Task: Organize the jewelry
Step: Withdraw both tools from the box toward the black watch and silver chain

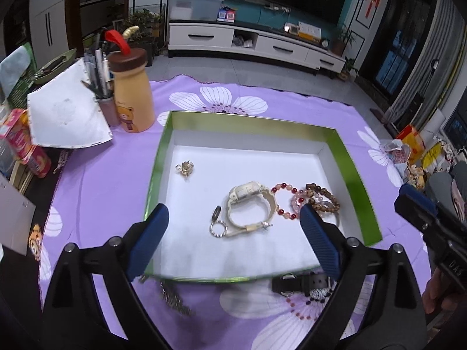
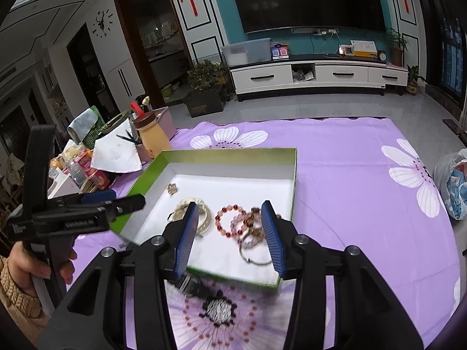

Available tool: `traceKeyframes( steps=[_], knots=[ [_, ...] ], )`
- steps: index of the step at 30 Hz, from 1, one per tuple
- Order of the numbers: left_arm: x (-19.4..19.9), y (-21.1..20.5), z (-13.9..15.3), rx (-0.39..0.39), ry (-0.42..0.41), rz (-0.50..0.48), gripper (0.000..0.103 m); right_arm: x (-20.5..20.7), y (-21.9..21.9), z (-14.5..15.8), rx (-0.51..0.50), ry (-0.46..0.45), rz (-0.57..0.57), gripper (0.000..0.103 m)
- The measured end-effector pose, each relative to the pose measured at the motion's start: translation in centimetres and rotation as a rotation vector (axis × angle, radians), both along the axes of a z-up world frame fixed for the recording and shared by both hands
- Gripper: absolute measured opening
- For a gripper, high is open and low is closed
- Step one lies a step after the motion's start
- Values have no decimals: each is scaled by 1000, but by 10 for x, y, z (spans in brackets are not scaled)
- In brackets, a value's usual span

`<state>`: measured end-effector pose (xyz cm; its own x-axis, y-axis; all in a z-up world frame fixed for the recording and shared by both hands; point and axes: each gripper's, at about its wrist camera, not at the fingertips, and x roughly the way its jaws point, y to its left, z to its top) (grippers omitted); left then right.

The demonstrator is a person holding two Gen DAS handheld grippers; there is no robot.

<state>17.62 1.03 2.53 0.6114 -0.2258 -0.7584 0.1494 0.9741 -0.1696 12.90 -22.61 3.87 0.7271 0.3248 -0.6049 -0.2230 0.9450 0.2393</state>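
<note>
Surface: purple floral cloth over table, white flowers.
Tray: green walls, white floor, mid-cloth.
In tray: white watch, bead bracelets, 2 rings, gold brooch apart at far left.
On cloth, near edge of tray: black watch, chain.
Left claw: wide apart, empty, over tray.
Right claw: partly apart, nothing gripped, above bracelets.
Left of cloth: bear bottle, pens, clutter.
Room: tiled floor, white TV cabinet, TV, teal wall, plants.

left wrist: above near rim, facing down | right wrist: same | shared: green tray
</note>
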Motion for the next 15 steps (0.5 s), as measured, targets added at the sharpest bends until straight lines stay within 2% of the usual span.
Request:
traceKeyframes(
  steps=[8,15],
  knots=[
    [-50,15,14,7,-41,20,94,-40,8,-1,-9,12,32,45],
    [-97,25,3,4,-45,45,96,-69,9,-16,-12,49,31,45]
  ],
)
